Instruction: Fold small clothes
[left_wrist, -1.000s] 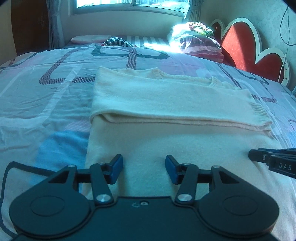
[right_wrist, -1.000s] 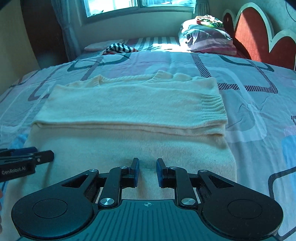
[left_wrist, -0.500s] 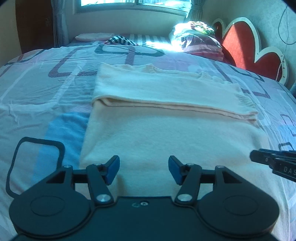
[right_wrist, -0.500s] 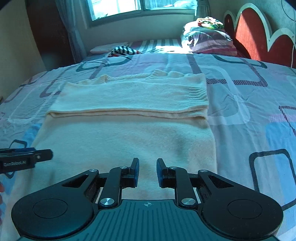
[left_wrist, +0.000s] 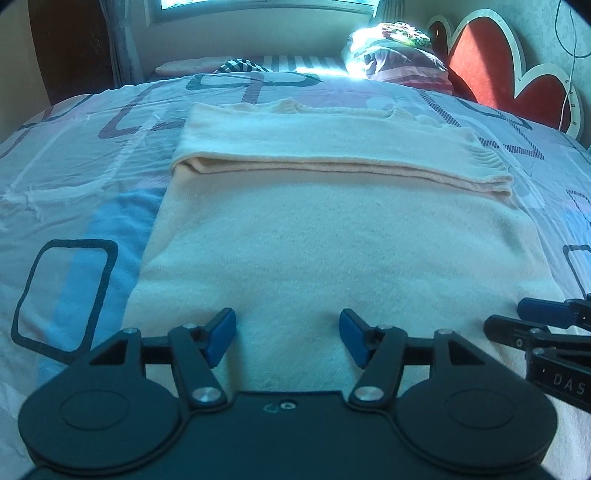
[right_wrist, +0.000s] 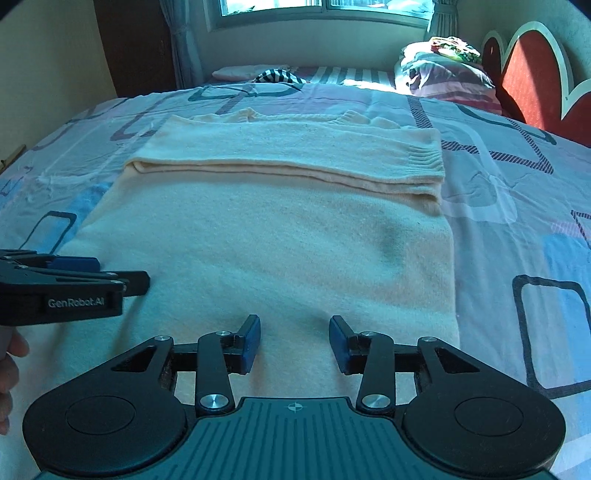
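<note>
The cream sweater (left_wrist: 332, 240) lies flat on the patterned bedsheet (left_wrist: 74, 166), hem nearest, collar toward the window (right_wrist: 321, 7), sleeves folded crosswise, while the left gripper (left_wrist: 287, 338) and right gripper (right_wrist: 294, 341) hover over the hem, jaws apart, empty.

The left gripper (left_wrist: 287, 339) and right gripper (right_wrist: 294, 343) are held side by side, low and level, both pointing the same way, each with its blue-padded jaws spread wide and gripping nothing.
</note>
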